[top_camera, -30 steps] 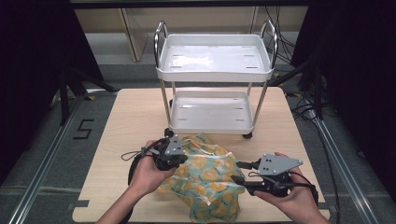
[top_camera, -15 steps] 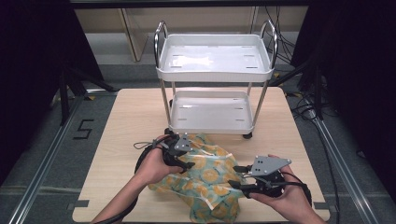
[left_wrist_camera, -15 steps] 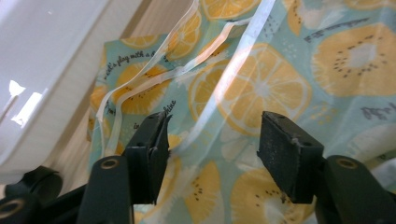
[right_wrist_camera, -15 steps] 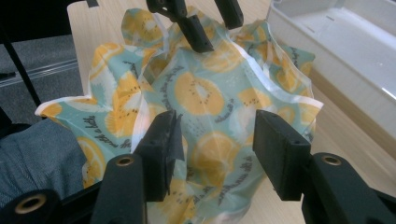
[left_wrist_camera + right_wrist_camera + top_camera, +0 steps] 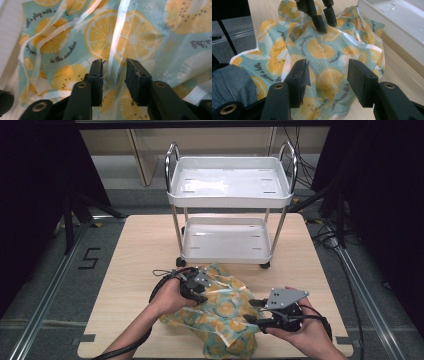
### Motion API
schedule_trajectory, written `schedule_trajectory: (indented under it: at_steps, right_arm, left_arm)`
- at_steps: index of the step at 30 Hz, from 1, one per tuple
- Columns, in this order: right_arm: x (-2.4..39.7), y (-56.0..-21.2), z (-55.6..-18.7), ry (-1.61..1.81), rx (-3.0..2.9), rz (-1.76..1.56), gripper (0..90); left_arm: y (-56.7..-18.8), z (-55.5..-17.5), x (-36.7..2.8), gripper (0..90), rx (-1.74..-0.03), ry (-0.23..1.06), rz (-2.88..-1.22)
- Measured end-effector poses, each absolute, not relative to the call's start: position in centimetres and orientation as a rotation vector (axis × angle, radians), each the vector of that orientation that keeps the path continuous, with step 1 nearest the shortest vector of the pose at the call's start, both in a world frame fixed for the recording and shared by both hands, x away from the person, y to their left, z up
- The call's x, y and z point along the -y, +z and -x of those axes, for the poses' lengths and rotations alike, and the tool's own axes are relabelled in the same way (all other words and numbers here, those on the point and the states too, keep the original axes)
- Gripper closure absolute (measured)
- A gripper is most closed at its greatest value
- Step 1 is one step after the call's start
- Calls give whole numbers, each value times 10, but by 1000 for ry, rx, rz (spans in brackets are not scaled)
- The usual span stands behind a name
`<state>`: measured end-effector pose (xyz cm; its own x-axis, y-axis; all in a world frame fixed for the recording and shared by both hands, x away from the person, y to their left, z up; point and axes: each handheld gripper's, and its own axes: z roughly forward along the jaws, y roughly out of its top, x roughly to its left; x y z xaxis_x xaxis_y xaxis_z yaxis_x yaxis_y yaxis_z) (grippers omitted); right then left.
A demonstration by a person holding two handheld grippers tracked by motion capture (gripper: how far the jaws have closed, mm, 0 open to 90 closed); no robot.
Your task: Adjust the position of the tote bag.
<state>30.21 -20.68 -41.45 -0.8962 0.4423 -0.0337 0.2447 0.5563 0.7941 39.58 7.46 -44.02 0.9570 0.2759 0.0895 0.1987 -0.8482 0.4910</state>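
Two grippers worked the crumpled lemon-print cloth [image 5: 220, 317]: left gripper [image 5: 113, 71] closing around a fold, right gripper [image 5: 328, 75] apart; still unfolded.

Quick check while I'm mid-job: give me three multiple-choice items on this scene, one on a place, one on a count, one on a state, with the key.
1. Where does the lemon-print cloth lie?
A. on the cart's top tray
B. on the wooden table in front of the cart
C. on the floor

2. How many trays does the white cart have?
A. one
B. two
C. three

3. How do the left tongs stand?
A. jaws apart, with a fold of the cloth between them
B. shut tight on a cart leg
C. lifted high above the cart

Key: 1 B, the high view shows it on the table near the person; 2 B, an upper and a lower tray; 3 A, the left gripper view shows a gap with cloth in it.
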Motion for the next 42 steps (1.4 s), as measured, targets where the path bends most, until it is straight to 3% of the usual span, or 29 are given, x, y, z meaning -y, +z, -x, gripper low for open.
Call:
schedule_trajectory:
  at_steps: [12,16,19,28,37,42]
  right_arm:
    - [205,-411,-301,1298,-2570,-570,565]
    - [201,-411,-296,1314,-2652,-495,704]
    - [198,-418,-294,1266,-2709,-474,737]
    - [199,-451,-304,1034,-2803,-585,710]
    - [207,-462,-314,913,-2750,-681,681]
    - [213,-462,-318,867,-2737,-714,668]
  left_arm:
    - [-438,-387,-73,891,-362,262,-2592]
    - [-424,-377,-81,896,-362,324,-2536]
    - [-417,-369,-85,897,-372,347,-2505]
    - [-413,-326,-108,899,-388,369,-2382]
    - [-452,-287,-102,898,-352,252,-2432]
    - [-452,-288,-98,898,-343,273,-2429]
